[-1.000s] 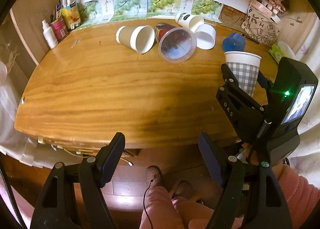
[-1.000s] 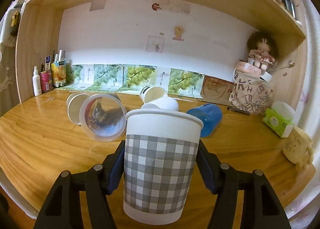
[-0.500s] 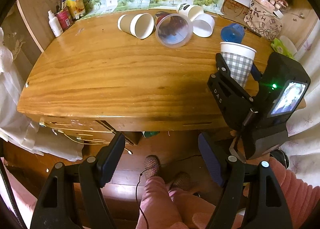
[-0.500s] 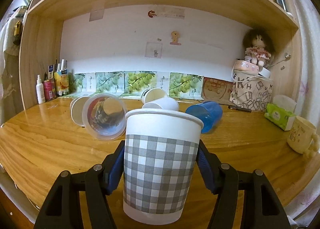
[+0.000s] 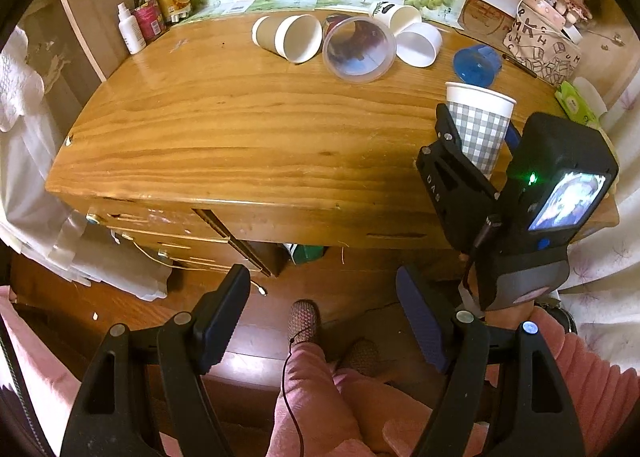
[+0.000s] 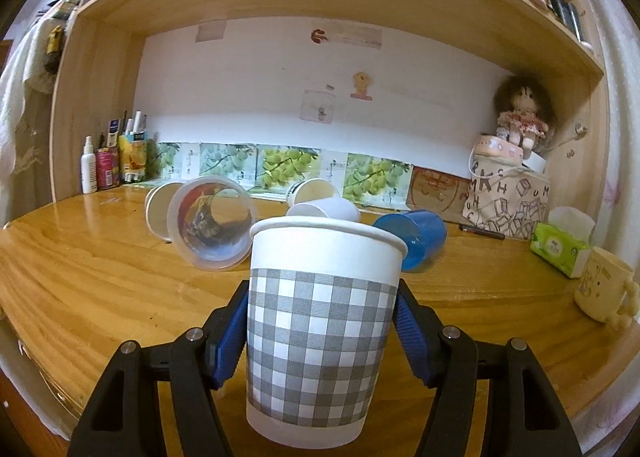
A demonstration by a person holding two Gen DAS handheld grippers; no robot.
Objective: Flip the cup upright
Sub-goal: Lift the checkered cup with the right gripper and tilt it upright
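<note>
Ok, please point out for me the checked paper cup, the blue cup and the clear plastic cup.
checked paper cup (image 6: 320, 341): right wrist view, middle of its checked wall.
blue cup (image 6: 418, 239): right wrist view, side wall; it lies on its side.
clear plastic cup (image 5: 358, 47): left wrist view, inside its open mouth.

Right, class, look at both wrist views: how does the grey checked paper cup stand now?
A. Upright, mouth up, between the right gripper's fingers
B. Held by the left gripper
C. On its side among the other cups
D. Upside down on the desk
A: the checked cup stands mouth up between the blue pads of the right gripper; the left gripper is open and empty.
</note>
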